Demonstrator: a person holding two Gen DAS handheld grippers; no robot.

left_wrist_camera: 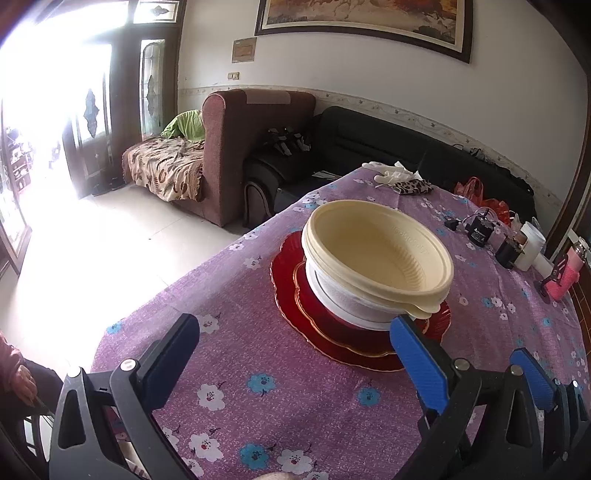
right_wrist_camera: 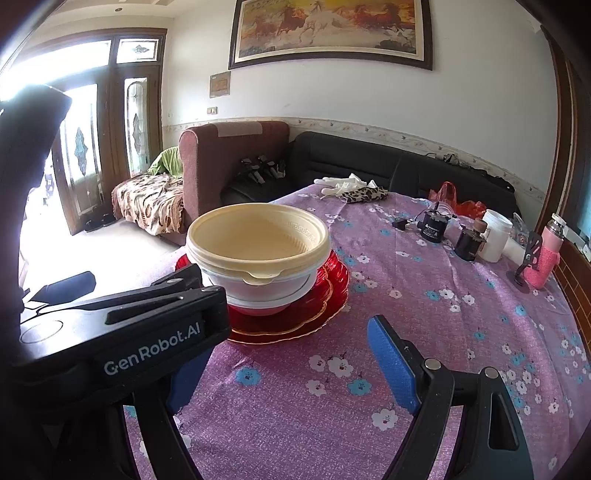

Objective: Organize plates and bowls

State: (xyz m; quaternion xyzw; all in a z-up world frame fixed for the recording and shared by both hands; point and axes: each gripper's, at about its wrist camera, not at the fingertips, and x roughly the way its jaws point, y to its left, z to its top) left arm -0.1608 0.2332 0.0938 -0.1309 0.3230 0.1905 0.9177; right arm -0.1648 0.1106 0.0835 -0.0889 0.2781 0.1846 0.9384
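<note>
From the left wrist view, the left gripper (left_wrist_camera: 295, 354) is wide open and holds nothing; the cream bowls (left_wrist_camera: 380, 254) sit stacked on the red plates (left_wrist_camera: 325, 328) on the purple tablecloth (left_wrist_camera: 258, 406). From the right wrist view, the right gripper (right_wrist_camera: 291, 365) is wide open and empty too. The bowls look light and bendy, so pinch the rim; the plates look shiny and breakable.

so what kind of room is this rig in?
Likely a home living room: a black sofa, a large framed horse painting, and a table under a purple floral cloth holding stacked bowls on red plates.
</note>
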